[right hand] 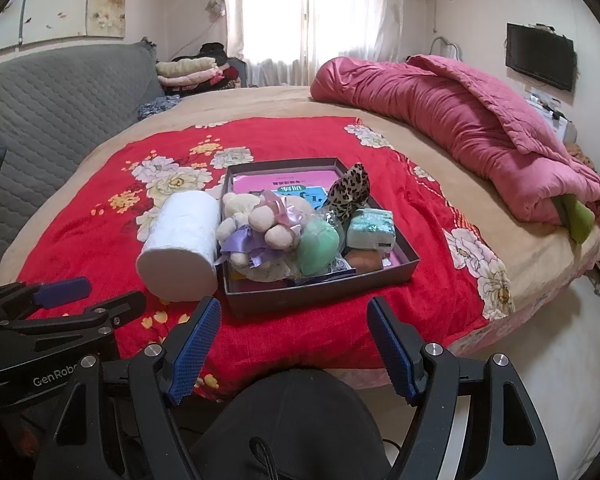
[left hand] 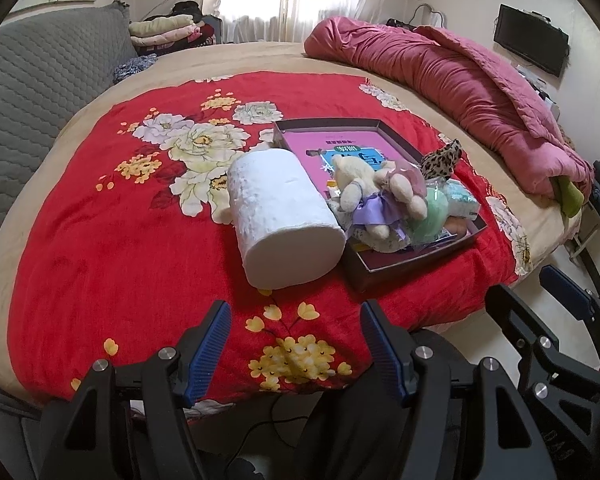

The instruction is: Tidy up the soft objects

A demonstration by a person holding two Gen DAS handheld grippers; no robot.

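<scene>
**Both claws open above the bed, soft things gathered in the box**

The left claw (left hand: 294,344) stood open with nothing between its blue pads, held over the near edge of the red floral blanket (left hand: 100,240) that covered the bed (left hand: 332,56). The right claw (right hand: 292,344) was likewise open and empty, just beside the left one, facing the dark shallow box (right hand: 324,284) on the blanket.

Inside the box lay a cream plush toy with a purple ribbon (right hand: 256,220), a pale green soft ball (right hand: 318,246), a leopard-print piece (right hand: 350,194) leaning upright at the far side, a small teal-and-white packet (right hand: 370,228) and an orange-brown item (right hand: 364,262) in the near right corner. A pink printed sheet (left hand: 320,148) lined the box floor.

A white roll (left hand: 284,216) lay on its side on the blanket, touching the box's left wall. A crumpled pink quilt (left hand: 460,92) lay well apart along the bed's far right side.
</scene>
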